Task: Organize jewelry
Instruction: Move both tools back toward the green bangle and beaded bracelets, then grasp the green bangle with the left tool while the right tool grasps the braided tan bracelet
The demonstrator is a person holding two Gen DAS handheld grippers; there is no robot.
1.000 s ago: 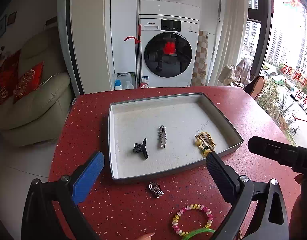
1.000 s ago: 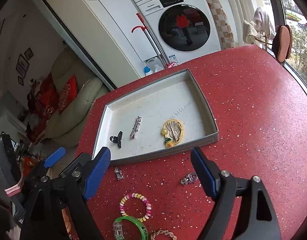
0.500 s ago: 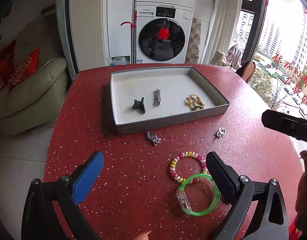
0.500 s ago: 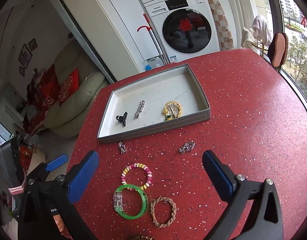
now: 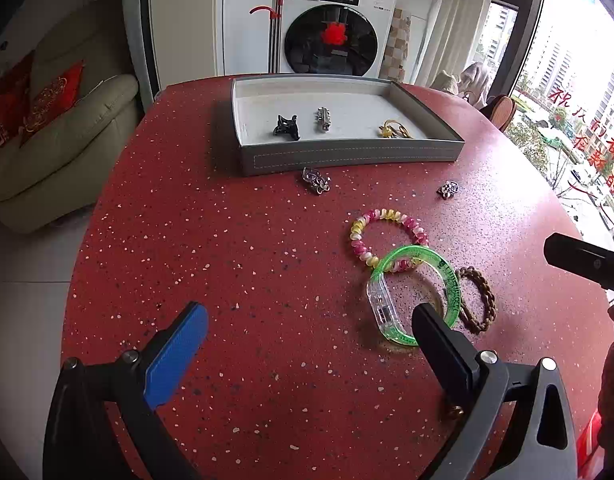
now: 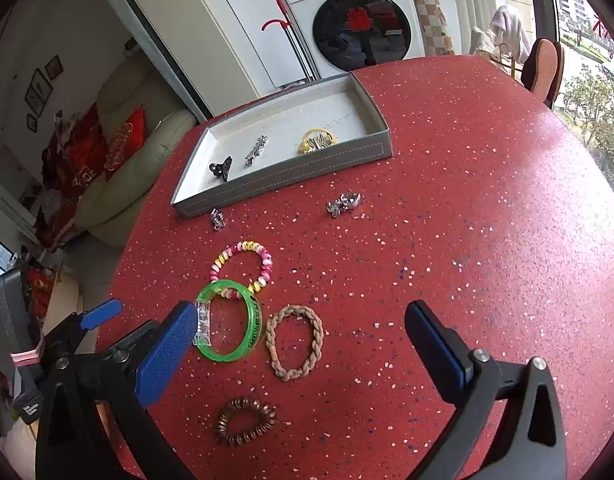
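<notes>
You've pulled both grippers back, jaws wide and empty; lower the right gripper (image 6: 299,344) squarely over the braid (image 6: 295,344), probably next.

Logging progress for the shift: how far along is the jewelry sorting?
Done: the gray tray holds a black claw clip, silver clip and yellow hair tie. In hand: nothing; the left claw and right claw are open. Left on the table: two silver charms, beaded, green, braided and coil bracelets.
</notes>
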